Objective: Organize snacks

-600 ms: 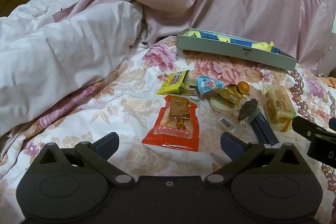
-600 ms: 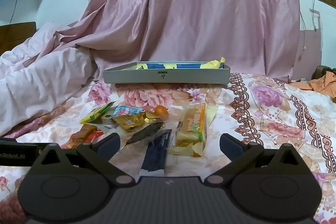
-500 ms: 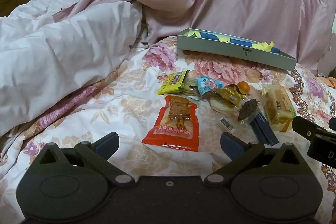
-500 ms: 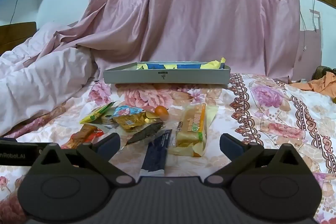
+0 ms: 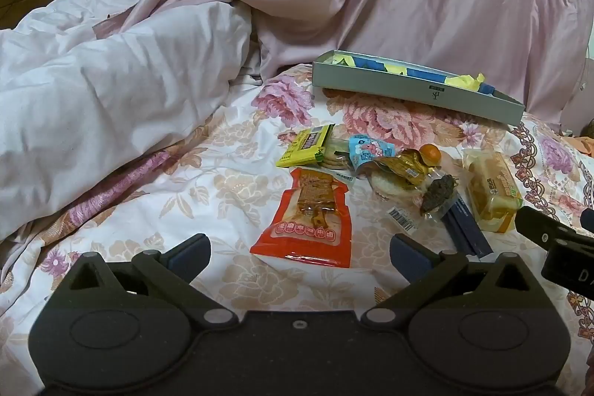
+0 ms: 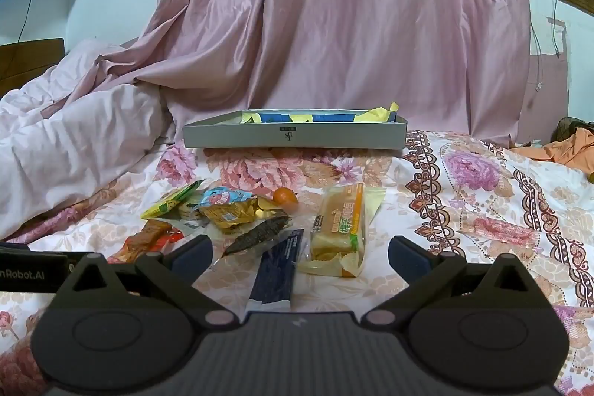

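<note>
Several snacks lie on the floral bedsheet. A red pouch (image 5: 310, 216) lies just ahead of my open, empty left gripper (image 5: 300, 255). Beyond it lie a yellow-green packet (image 5: 306, 145), a light blue packet (image 5: 369, 149), a gold packet (image 5: 402, 166), a small orange ball (image 5: 430, 153) and a dark dried snack (image 5: 438, 192). A wrapped bread (image 6: 339, 229) and a dark blue stick packet (image 6: 276, 270) lie between the fingers of my open, empty right gripper (image 6: 300, 253). A shallow grey box (image 6: 293, 136) with blue and yellow paper stands behind the snacks.
A bunched pale pink duvet (image 5: 100, 99) fills the left side. A pink curtain (image 6: 352, 25) hangs behind the box. Orange cloth (image 6: 568, 151) lies at the far right. The right gripper's body (image 5: 557, 247) shows at the left wrist view's right edge.
</note>
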